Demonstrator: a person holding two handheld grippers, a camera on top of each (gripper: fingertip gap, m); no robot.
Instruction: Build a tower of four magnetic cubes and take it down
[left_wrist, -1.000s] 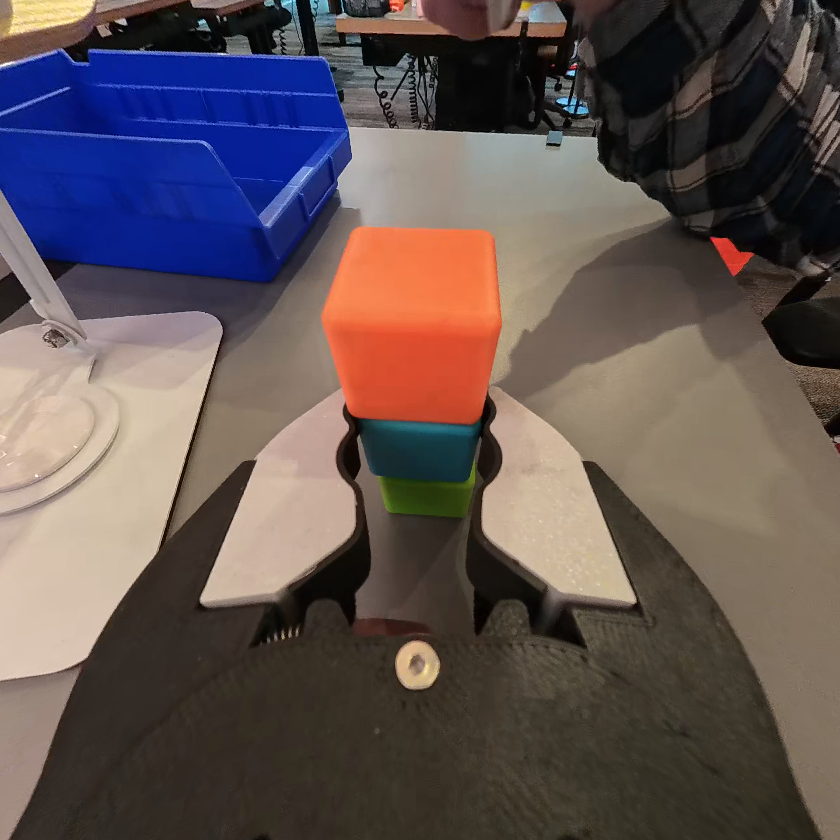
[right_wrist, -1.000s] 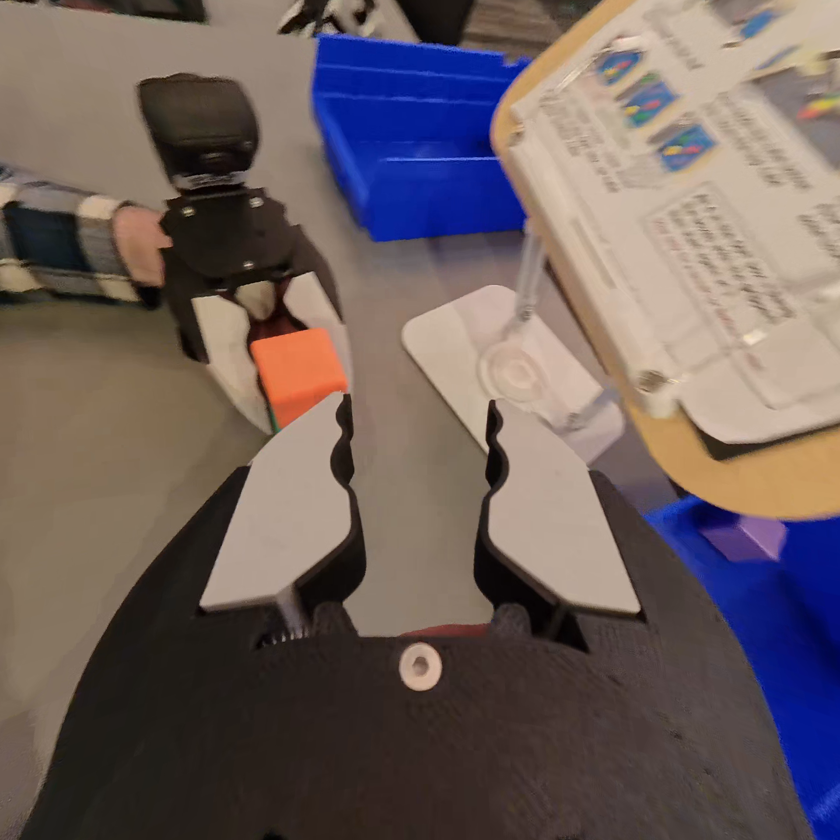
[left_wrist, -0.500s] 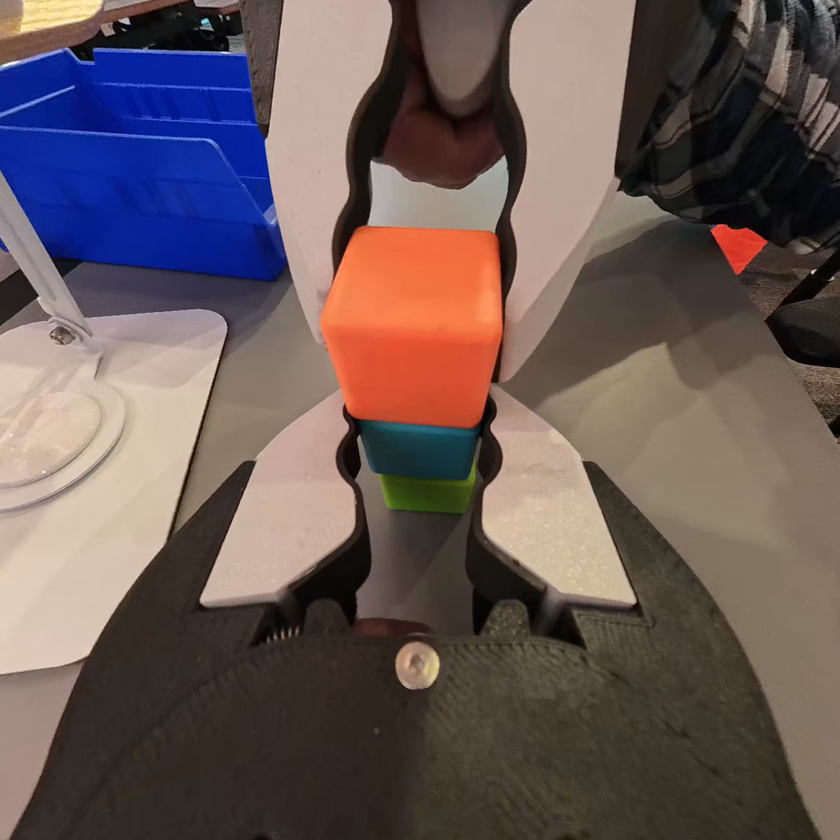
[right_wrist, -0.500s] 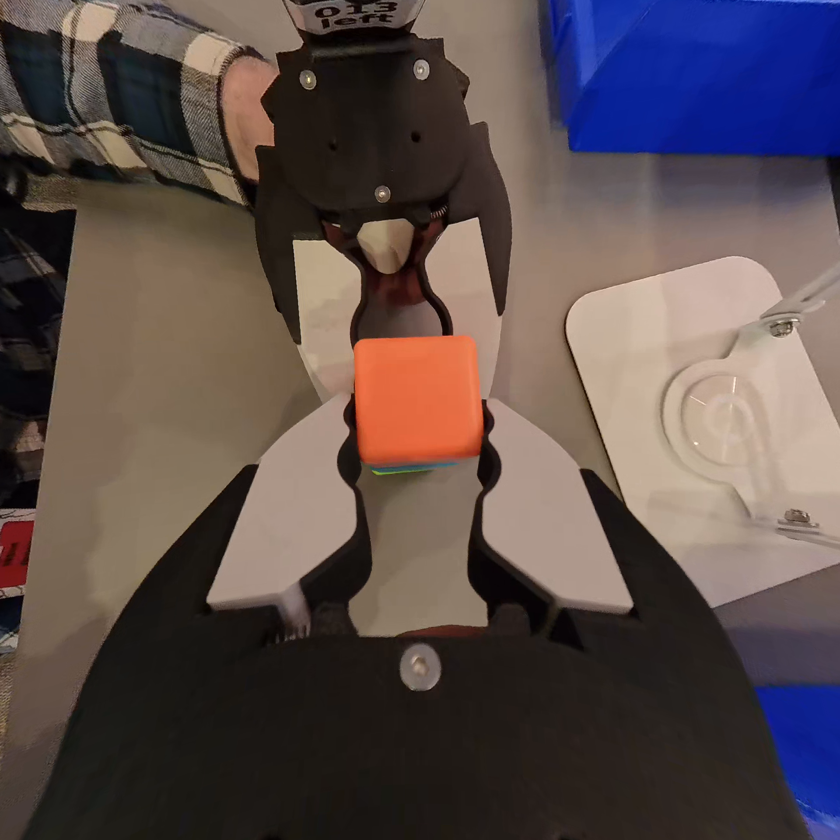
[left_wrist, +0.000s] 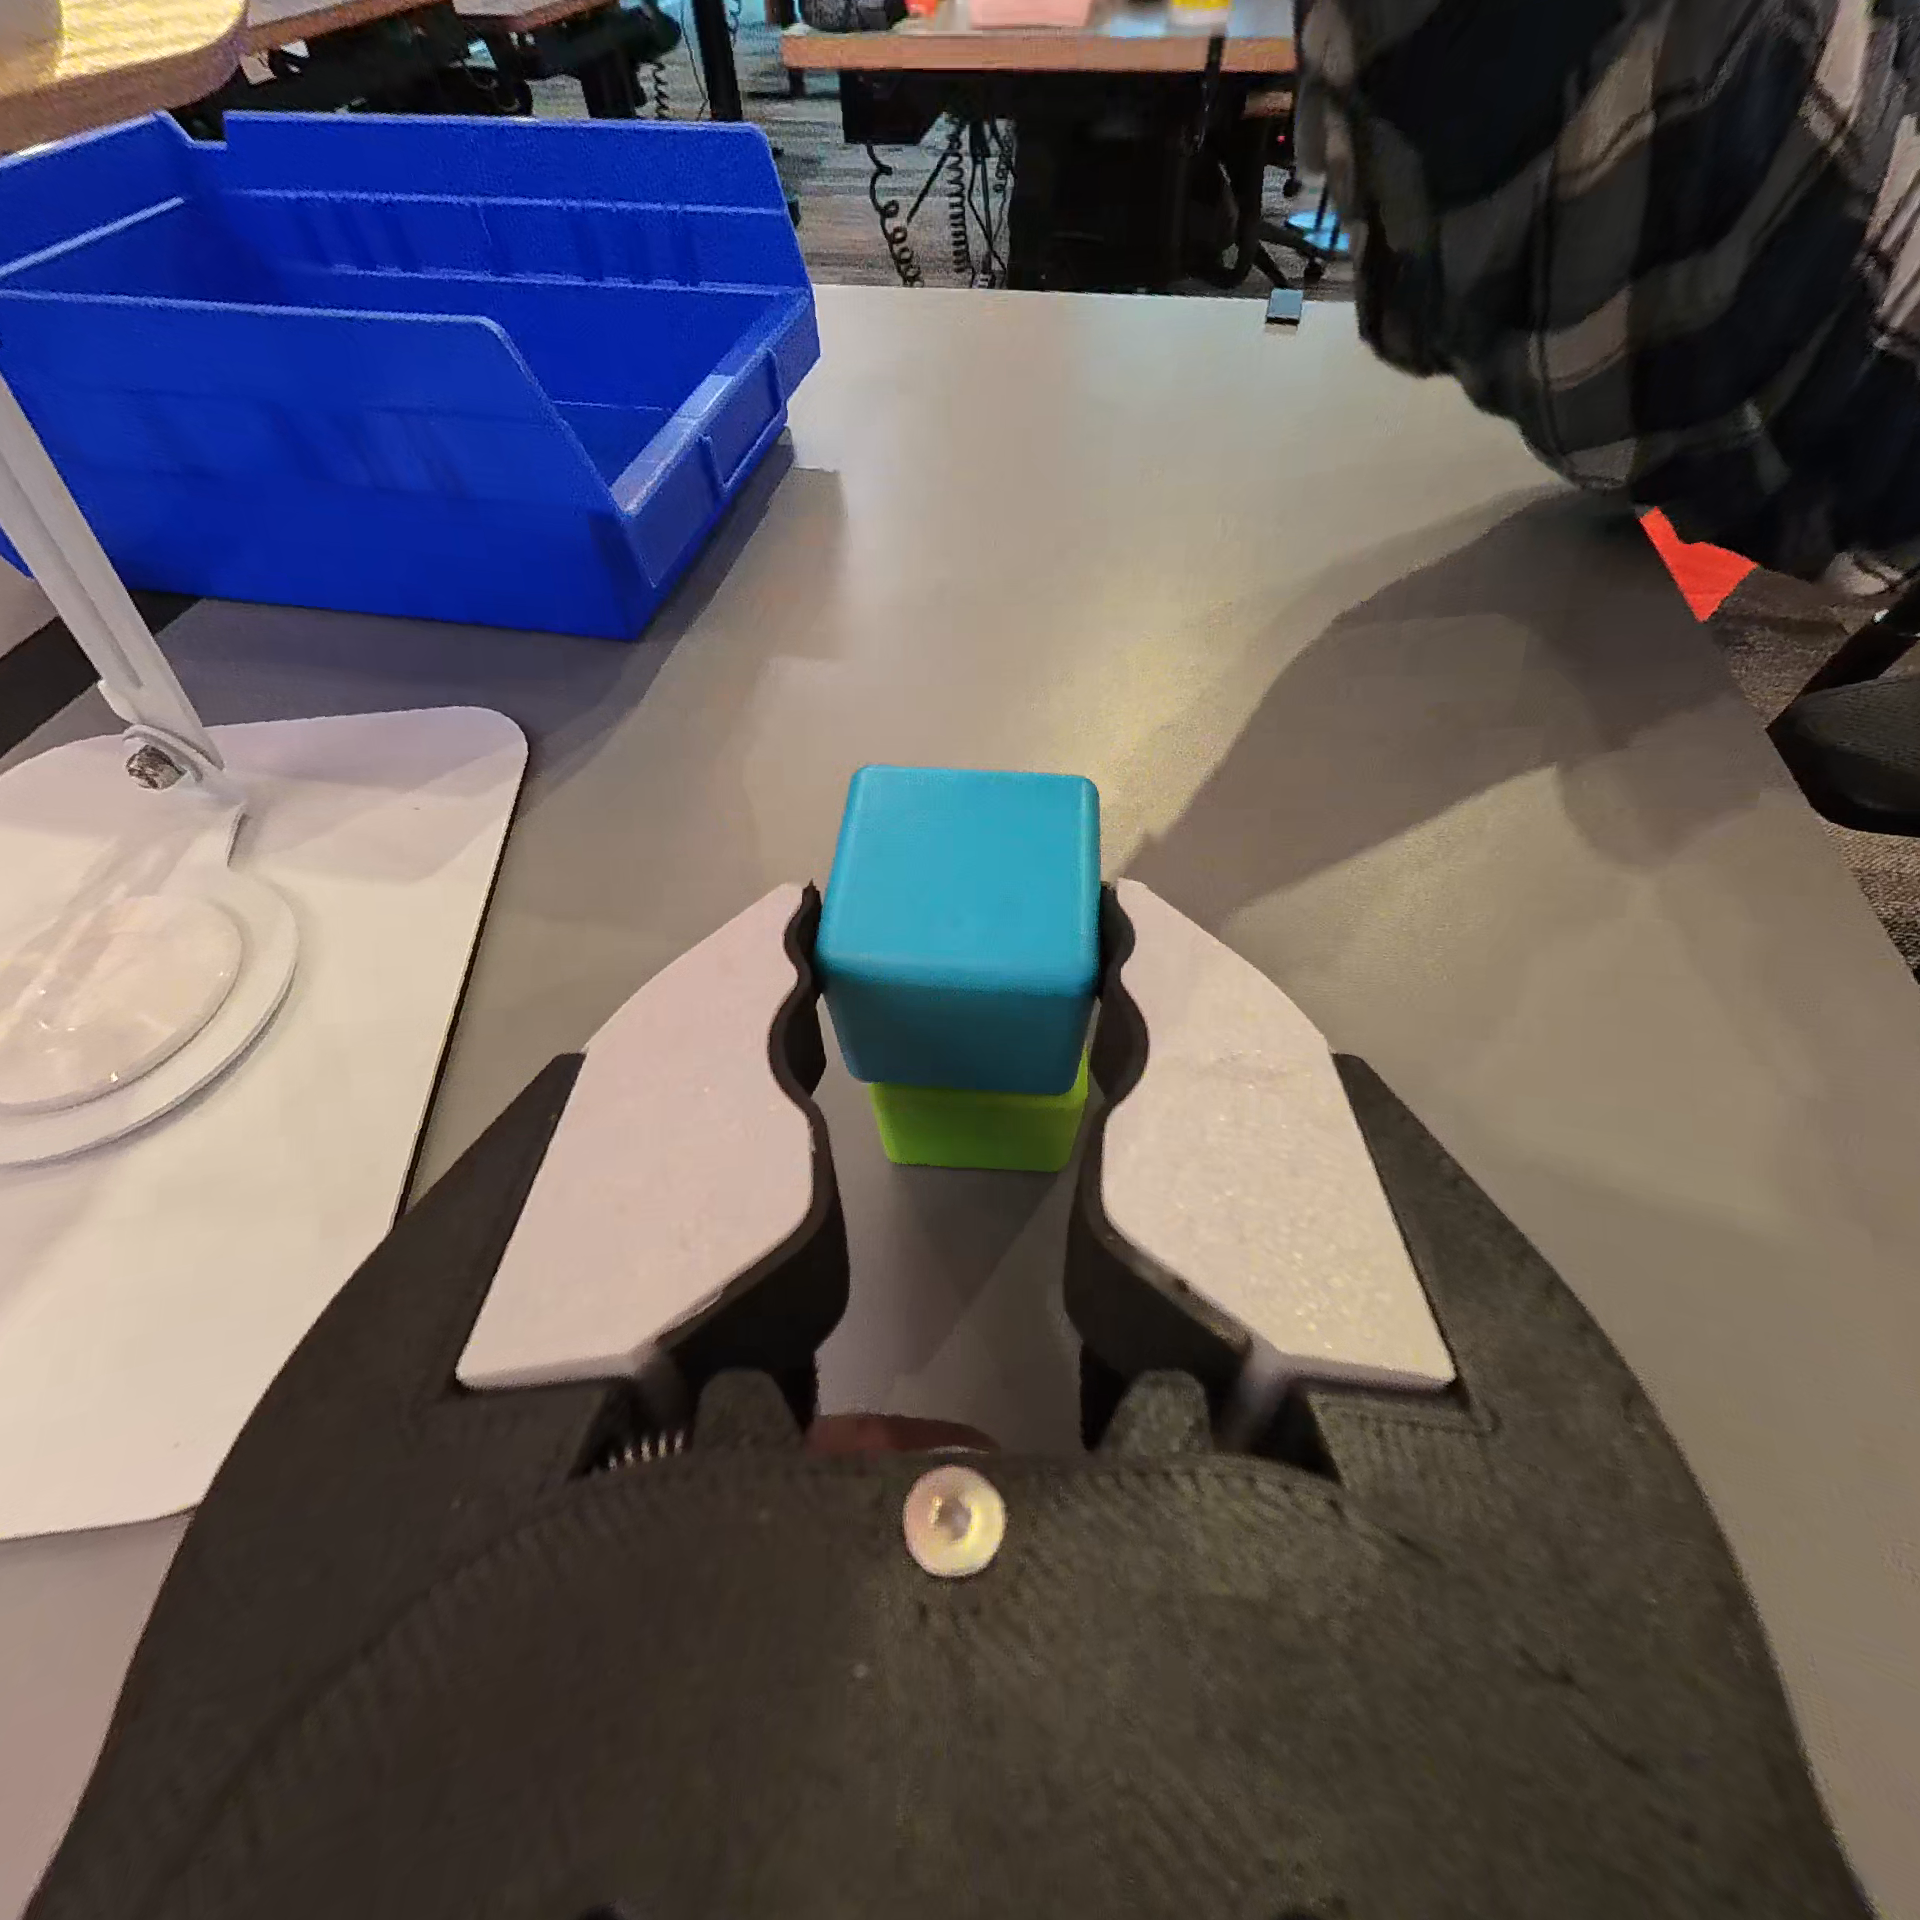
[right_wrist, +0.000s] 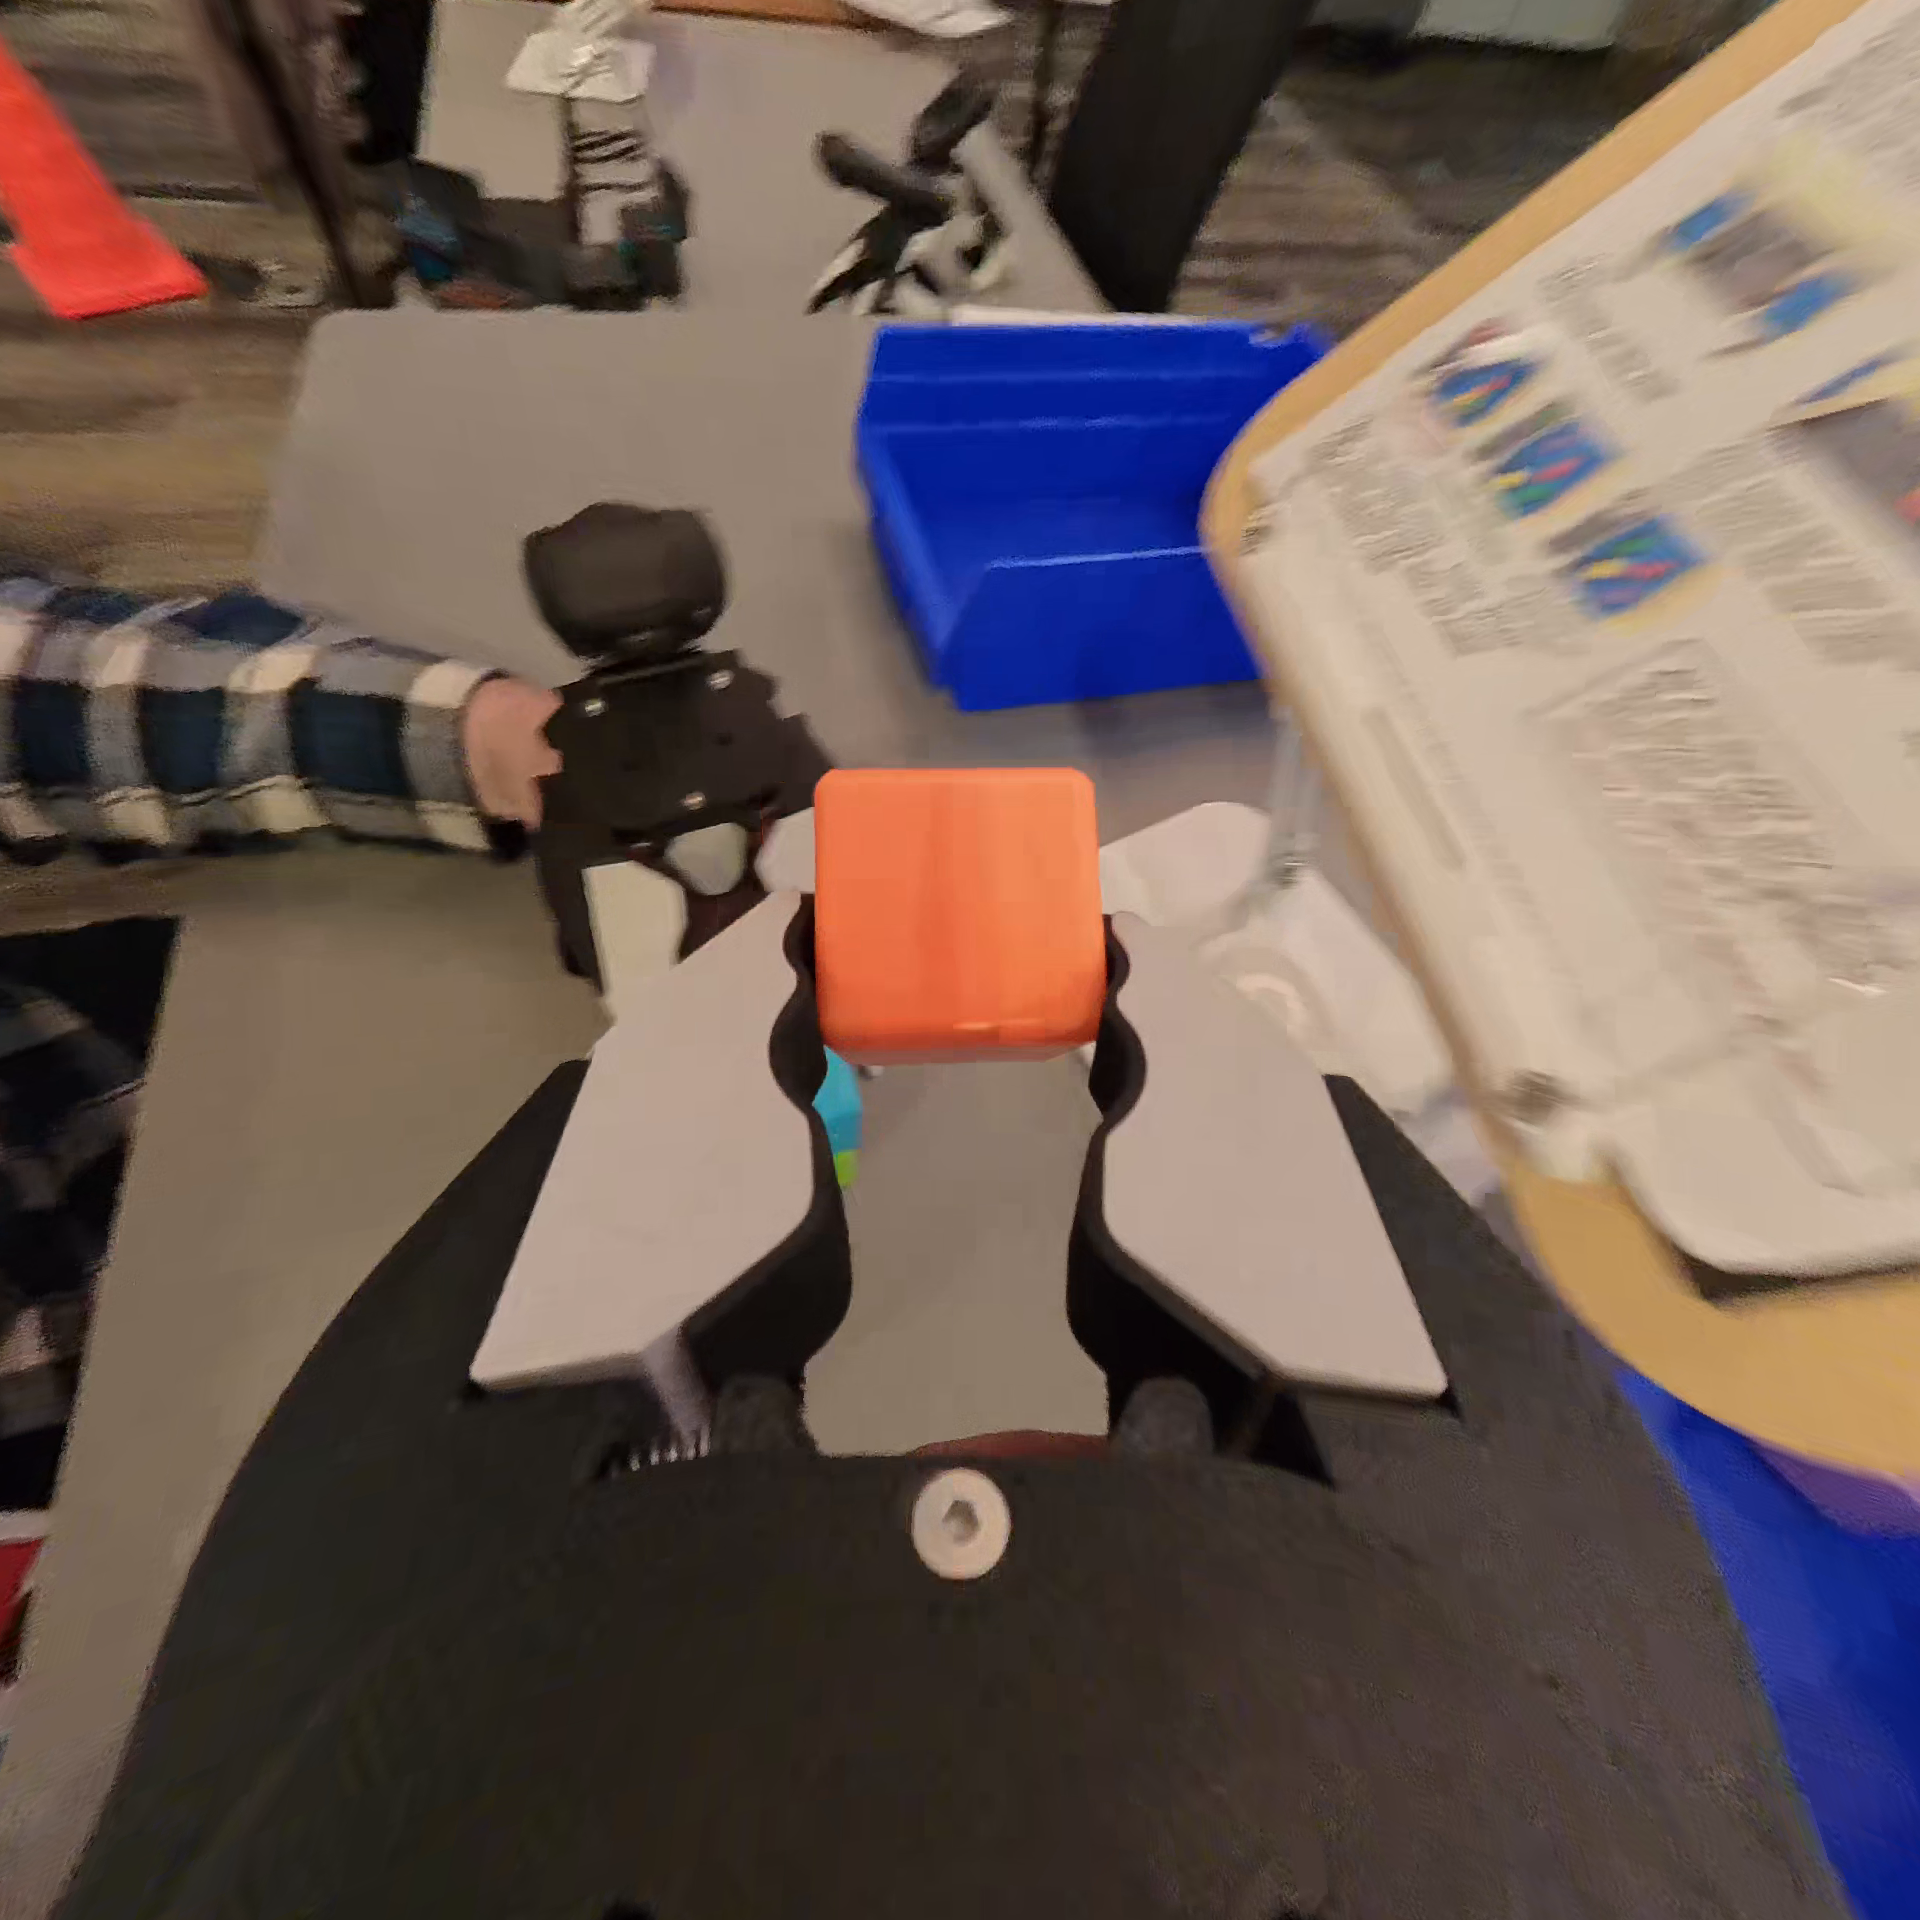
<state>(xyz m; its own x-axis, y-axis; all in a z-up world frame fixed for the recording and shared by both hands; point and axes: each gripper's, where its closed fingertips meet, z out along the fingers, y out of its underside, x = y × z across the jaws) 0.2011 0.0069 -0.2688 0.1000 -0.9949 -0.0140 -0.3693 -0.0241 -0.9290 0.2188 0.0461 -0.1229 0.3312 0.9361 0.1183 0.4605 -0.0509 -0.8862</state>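
Magnetic cubes split between both claws. Teal cube (left_wrist: 961, 925) clamped between the fingertips of the left gripper (left_wrist: 958, 971), pads pressed flat against its two sides, jaws only as wide apart as the cube. Stacked squarely on a green cube (left_wrist: 977, 1127), which sits on the grey table (left_wrist: 1299, 675) in the gap between the fingers, untouched by them. Orange cube (right_wrist: 956, 914) pinched at the tips of the right gripper (right_wrist: 956, 977), held up off the table, clear of the stack, jaws set to the cube's width. Below it and to the left, only slivers of teal and green visible past the left finger (right_wrist: 675, 1143). Left gripper also seen farther off in the right wrist view, gripped by a hand (right_wrist: 509, 743) in a plaid sleeve (right_wrist: 229, 717); its fingertips hidden behind the orange cube. Blue bin (left_wrist: 416, 364) far left on the table, contents not visible. White stand base (left_wrist: 260, 1039) at near left, cut off by the edge. Tilted board with printed sheet (right_wrist: 1610, 675) at right, blurred. Second blue bin (right_wrist: 1808, 1662) under it at near right, mostly hidden, something purple inside hard to make out. No fourth cube identifiable.
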